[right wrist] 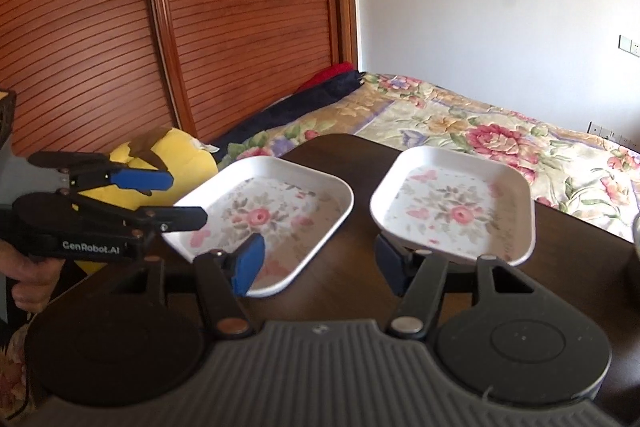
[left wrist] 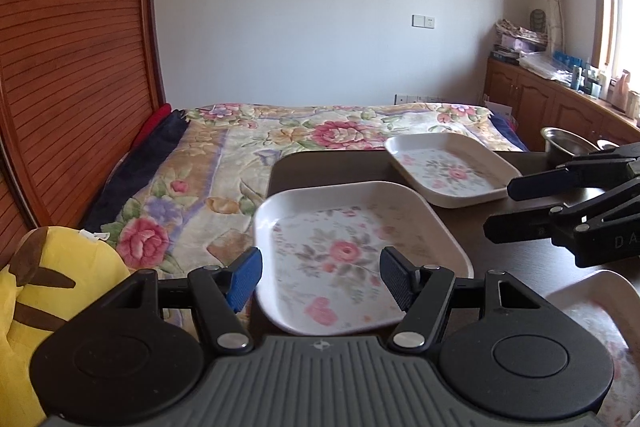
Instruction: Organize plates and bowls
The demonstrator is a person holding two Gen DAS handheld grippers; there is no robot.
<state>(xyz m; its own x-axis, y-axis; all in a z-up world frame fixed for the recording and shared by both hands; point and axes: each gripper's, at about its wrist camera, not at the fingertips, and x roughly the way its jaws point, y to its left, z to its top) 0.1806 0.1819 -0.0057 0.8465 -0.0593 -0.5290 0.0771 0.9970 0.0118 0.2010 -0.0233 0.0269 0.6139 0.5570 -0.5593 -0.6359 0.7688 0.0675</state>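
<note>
Looking across the dark worktop (right wrist: 360, 267) set against the flowered bed (left wrist: 240, 147), I judge the sorting barely begun: nothing is stacked yet.

I count 3 square flowered plates. The near plate (left wrist: 352, 251) lies flat at the worktop's left corner, and the far plate (left wrist: 452, 167) sits apart behind it, toward the right. The 3rd plate (left wrist: 600, 327) shows only as a rim at the lower right of the left view. A steel bowl (left wrist: 568, 143) stands alone at the far right edge, well apart from the plates.

My left hand-held gripper (left wrist: 320, 281) hangs released, its fingers spread on either side of the near plate's front edge, touching nothing as far as I can tell. My right hand-held gripper (right wrist: 320, 267) is released too and hovers over the bare strip between the 2 plates.

What is left, in my reading, is nearly everything: gathering the plates into 1 pile and placing the bowl.
</note>
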